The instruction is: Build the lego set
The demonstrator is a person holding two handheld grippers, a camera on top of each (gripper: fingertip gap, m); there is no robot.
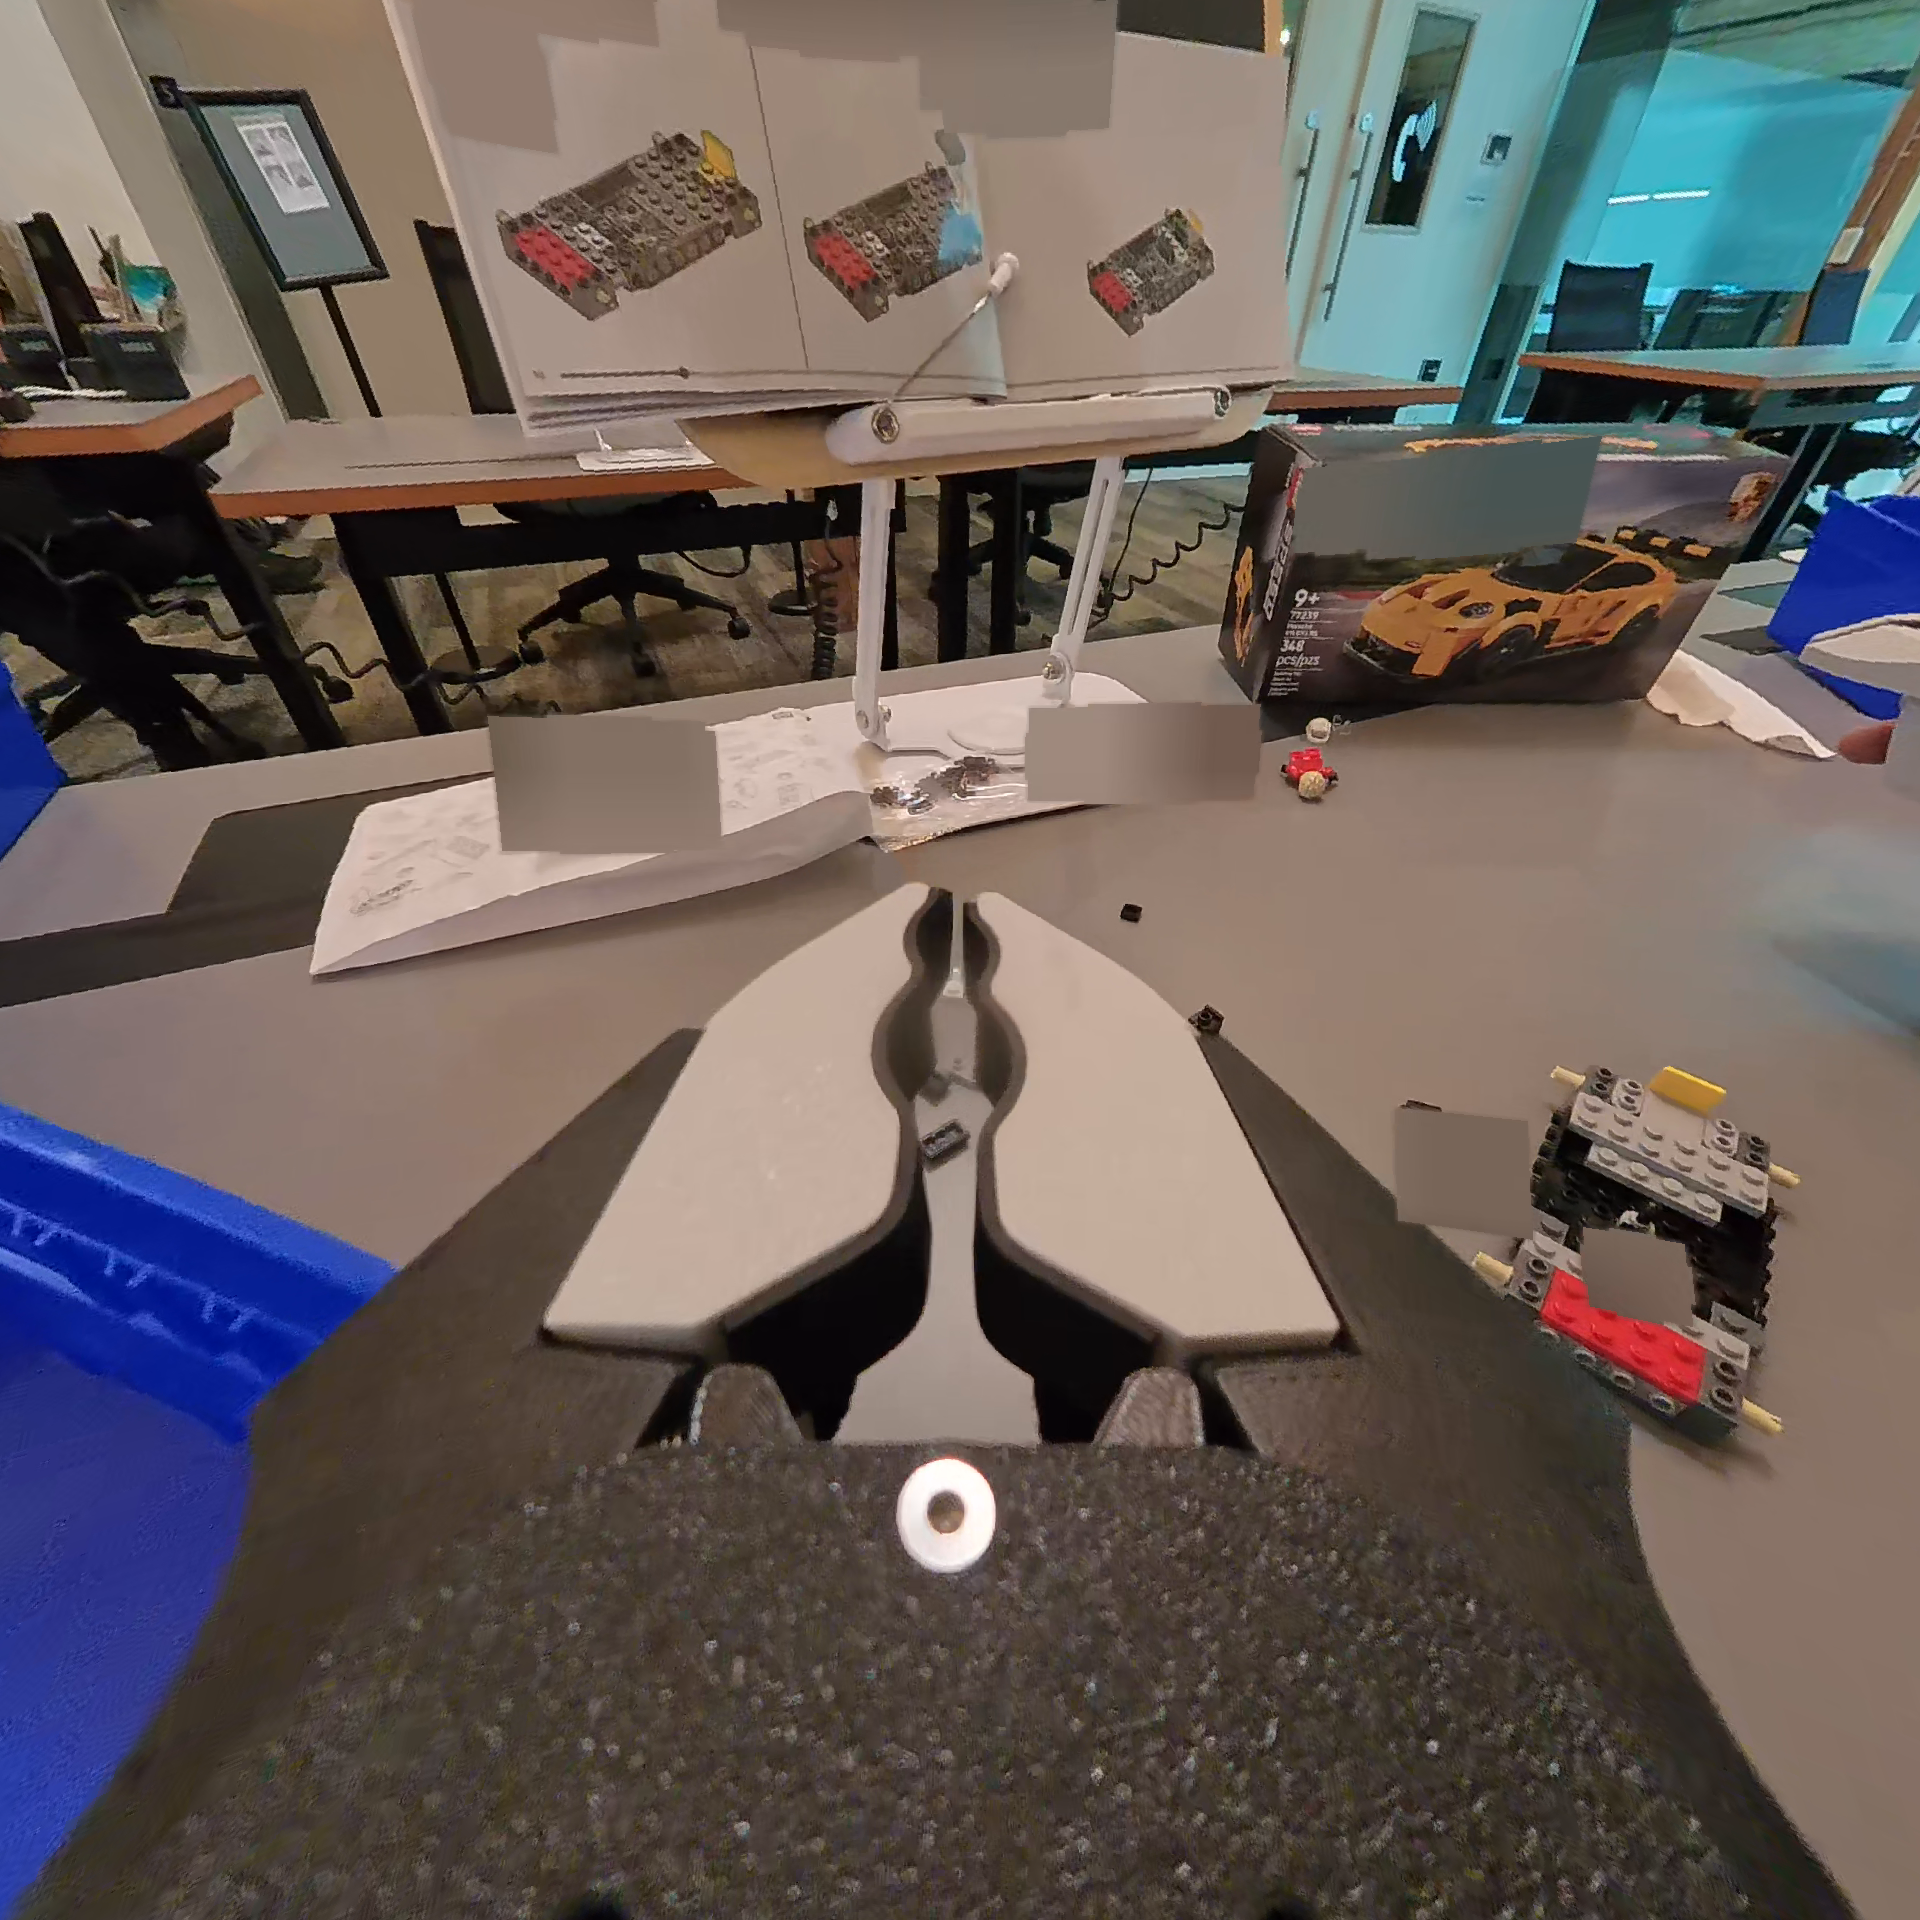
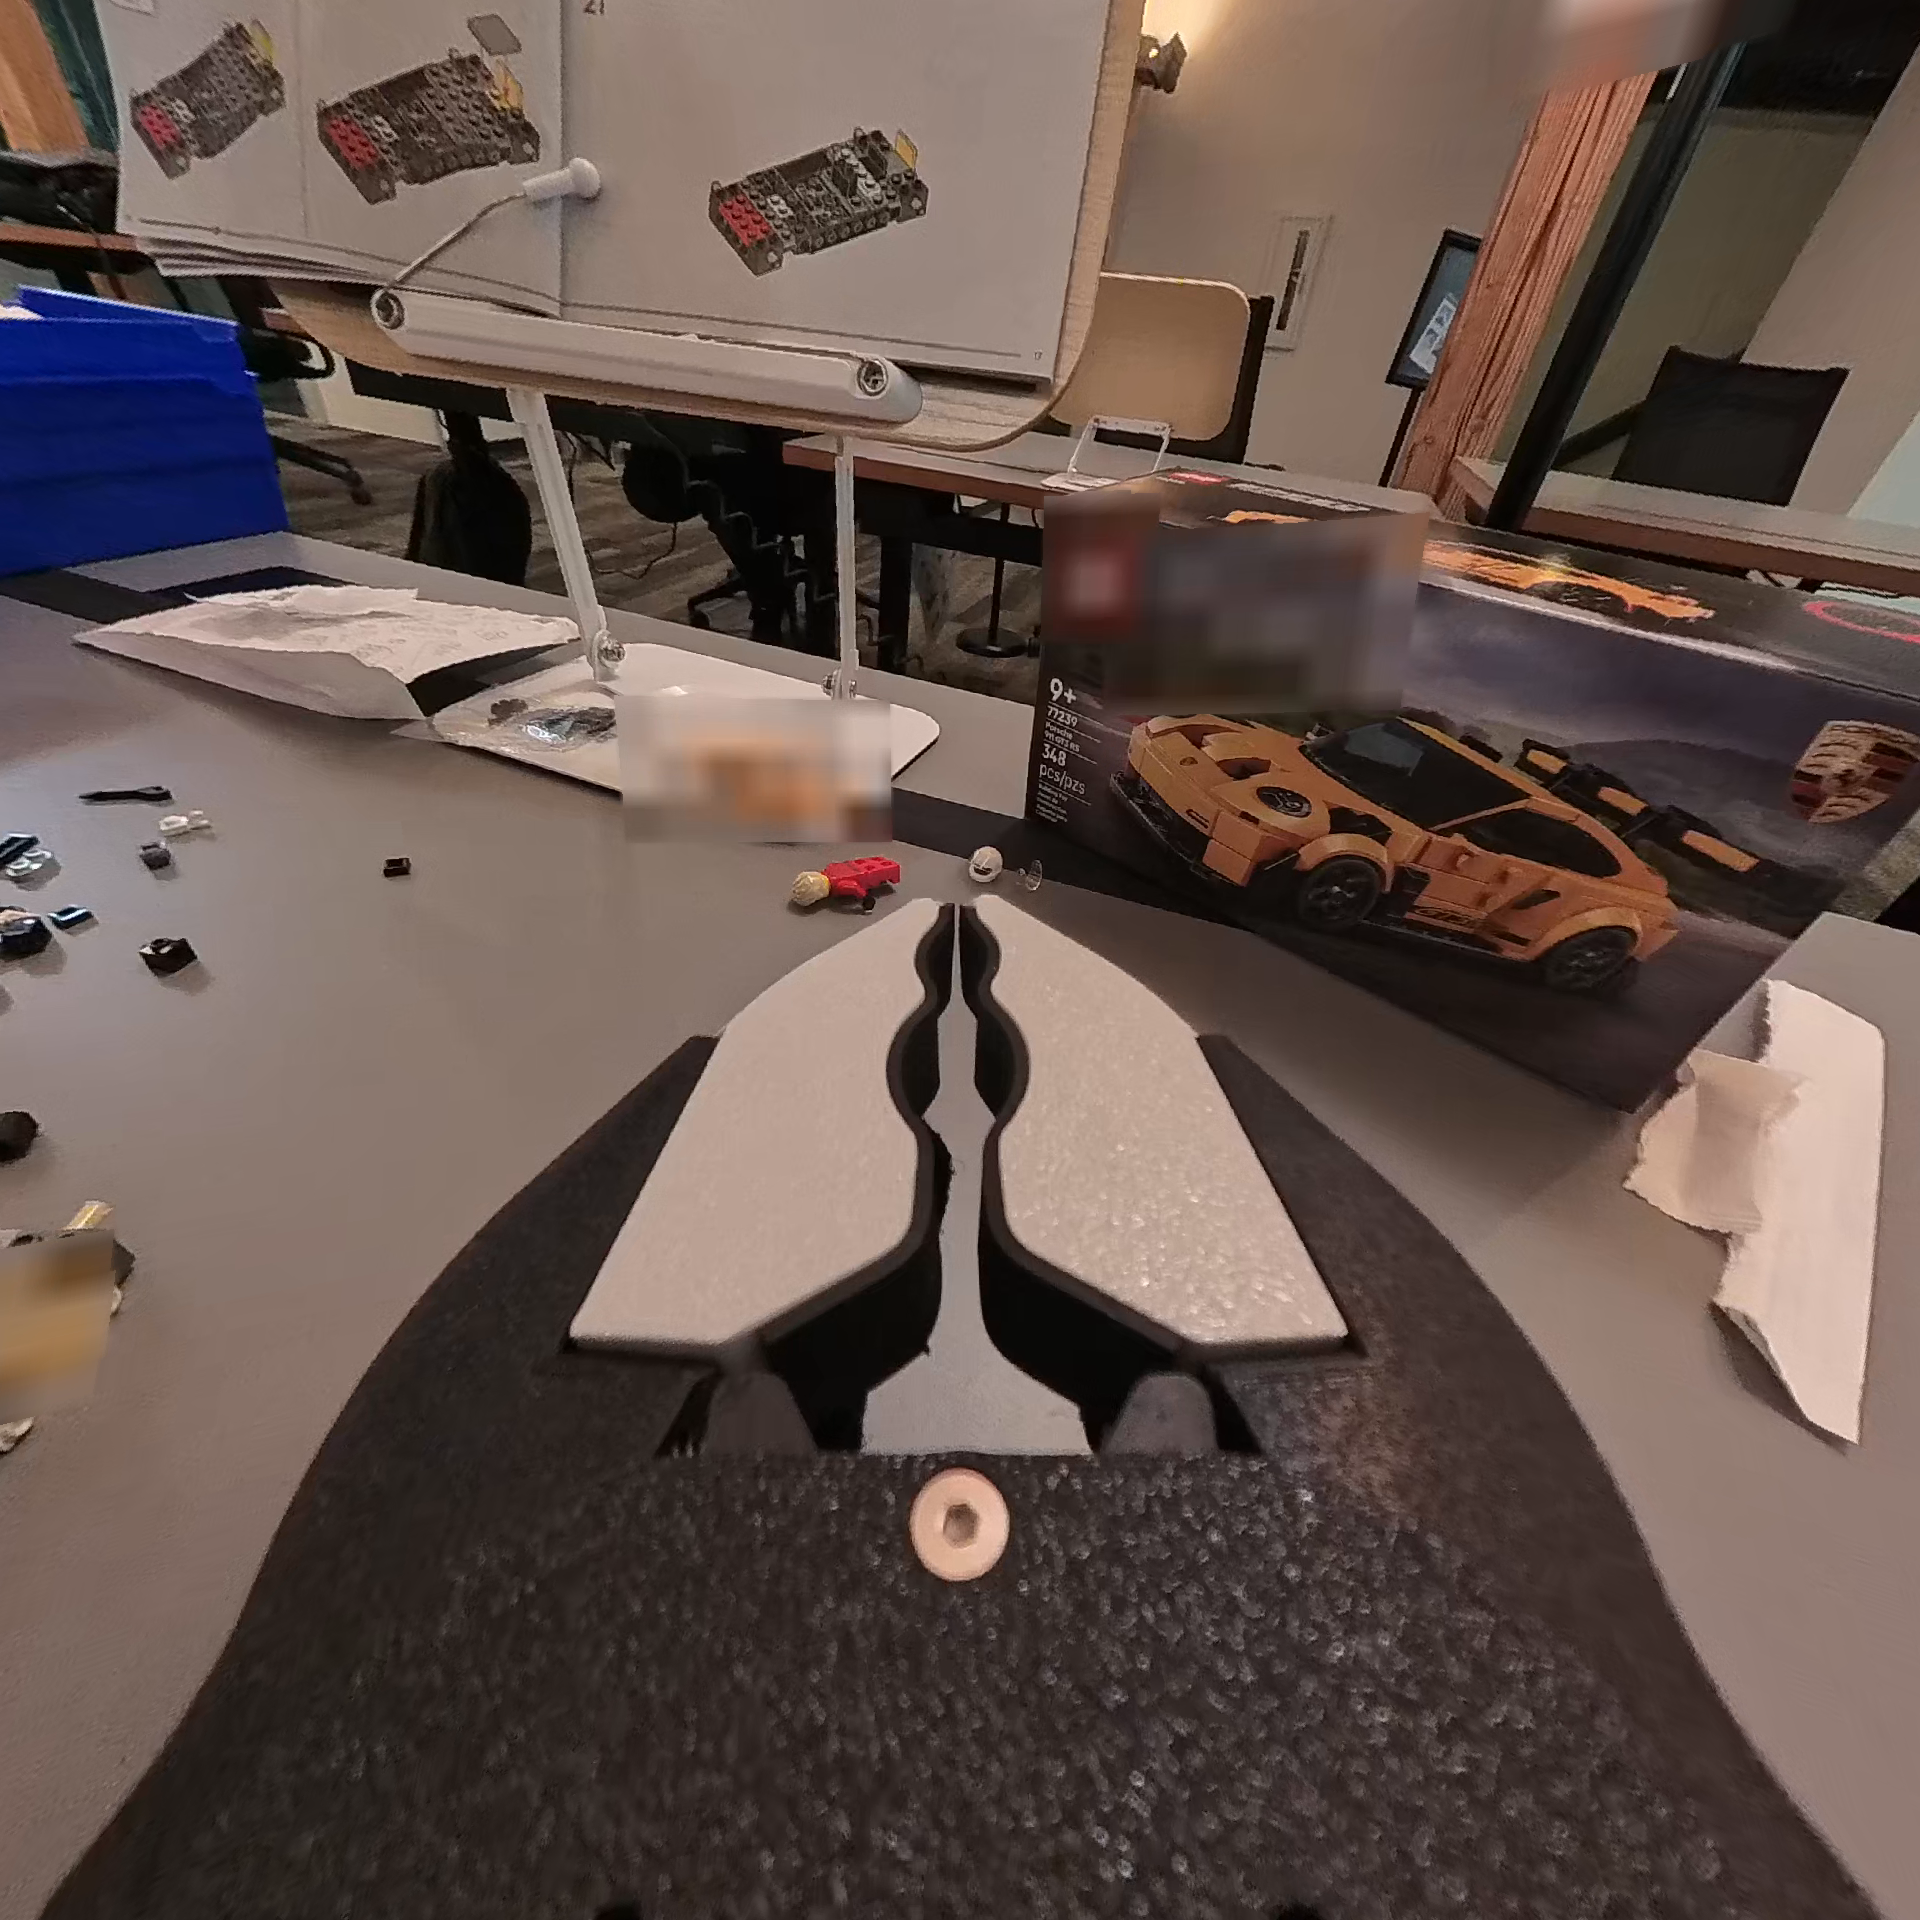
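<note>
The partly built grey, black and red Lego chassis (image 1: 1652, 1236) with a yellow tile sits on the grey table (image 1: 1351, 935), to the right of my left gripper (image 1: 948, 909). That gripper's fingers are closed on what looks like a thin white piece (image 1: 954, 966) at the tips. A small black piece (image 1: 943, 1138) lies on the table under the fingers. My right gripper (image 2: 956, 914) is shut and empty, pointing at a red minifigure (image 2: 847, 881) and the set's box (image 2: 1455, 831).
An instruction booklet (image 1: 831, 208) stands on a white holder at the back. An opened paper bag (image 1: 520, 873) lies under it. Blue bins (image 1: 156, 1247) stand at the left. Loose small pieces (image 2: 166, 954) lie at the left of the right wrist view, torn paper (image 2: 1787, 1164) at the right. Some 40 cm of space lies between my two pairs of fingers. The left gripper is farther from the red minifigure (image 2: 847, 881), some 35 cm, than the right, some 20 cm. My left wrist view (image 1: 1317, 770) looks at it from another angle.
</note>
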